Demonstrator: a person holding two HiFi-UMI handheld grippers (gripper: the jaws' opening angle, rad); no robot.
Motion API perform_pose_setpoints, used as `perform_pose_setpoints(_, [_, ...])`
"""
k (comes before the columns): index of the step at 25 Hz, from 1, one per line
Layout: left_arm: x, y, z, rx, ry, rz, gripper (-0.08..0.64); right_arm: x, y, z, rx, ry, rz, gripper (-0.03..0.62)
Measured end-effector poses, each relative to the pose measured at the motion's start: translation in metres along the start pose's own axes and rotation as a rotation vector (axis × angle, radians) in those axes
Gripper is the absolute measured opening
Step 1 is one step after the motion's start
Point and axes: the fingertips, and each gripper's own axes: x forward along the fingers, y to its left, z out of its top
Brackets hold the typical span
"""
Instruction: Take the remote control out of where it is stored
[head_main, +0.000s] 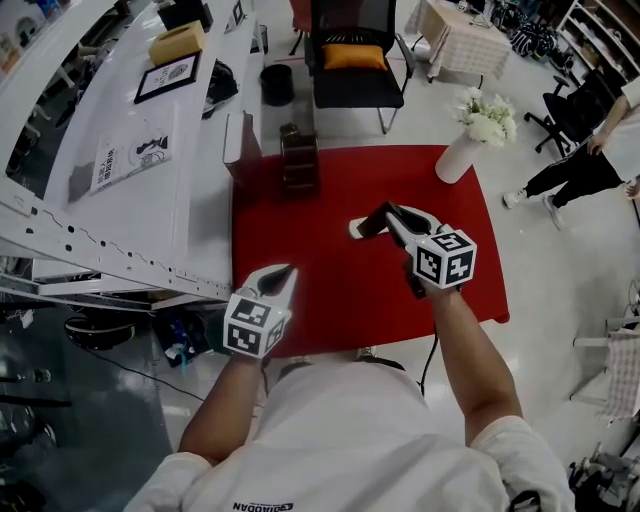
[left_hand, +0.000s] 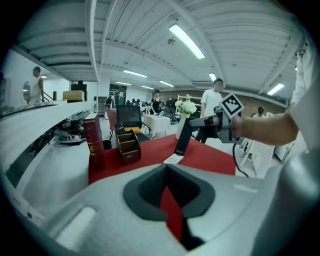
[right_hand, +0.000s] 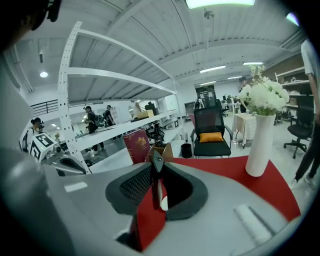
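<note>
Your white shirt (head_main: 330, 440) fills the bottom edge of the head view, with both forearms reaching up the frame over the red bench (head_main: 330, 290). At lower left of centre the left gripper (head_main: 283, 276) has its jaws drawn together at the tips with nothing between them. In its own view only a thin wedge of red bench shows through.

Right of centre, the right gripper (head_main: 392, 216) has its jaws pinching the remote control (head_main: 371, 223) by one end. The remote is long, slim and dark. In the right gripper view you see it edge-on as a narrow black blade between the jaws. In the left gripper view it stands steeply tilted, top end in the jaws, over the middle of the bench. A pale piece shows at its lower end; it may belong to the remote or lie on the bench beneath it.

The brown wooden organiser (head_main: 299, 160) stands at the bench's upper edge, up and left of the remote and well apart from it. A white vase of flowers (head_main: 457, 155) sits at the upper right corner.
</note>
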Motion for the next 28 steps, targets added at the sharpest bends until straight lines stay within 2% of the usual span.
perform_pose_setpoints(4, [0.002, -0.004, 0.002, 0.008, 0.002, -0.004, 0.002, -0.007, -0.012, -0.020, 0.102, -0.002, -0.016, 0.074])
perform_pose_setpoints(13, [0.002, -0.013, -0.005, 0.014, 0.022, -0.018, 0.002, 0.003, -0.043, -0.105, 0.541, 0.002, -0.050, 0.074])
perform_pose_setpoints(17, [0.001, -0.014, -0.007, 0.012, 0.030, -0.017, 0.002, 0.010, -0.053, -0.129, 0.658, -0.015, -0.052, 0.074])
perform_pose_setpoints(20, [-0.001, -0.014, -0.007, 0.009, 0.029, -0.013, 0.002, 0.011, -0.064, -0.137, 0.661, -0.005, -0.085, 0.085])
perform_pose_setpoints(28, [-0.001, -0.012, -0.013, -0.002, 0.039, -0.006, 0.002, 0.015, -0.098, -0.166, 0.542, 0.129, -0.217, 0.130])
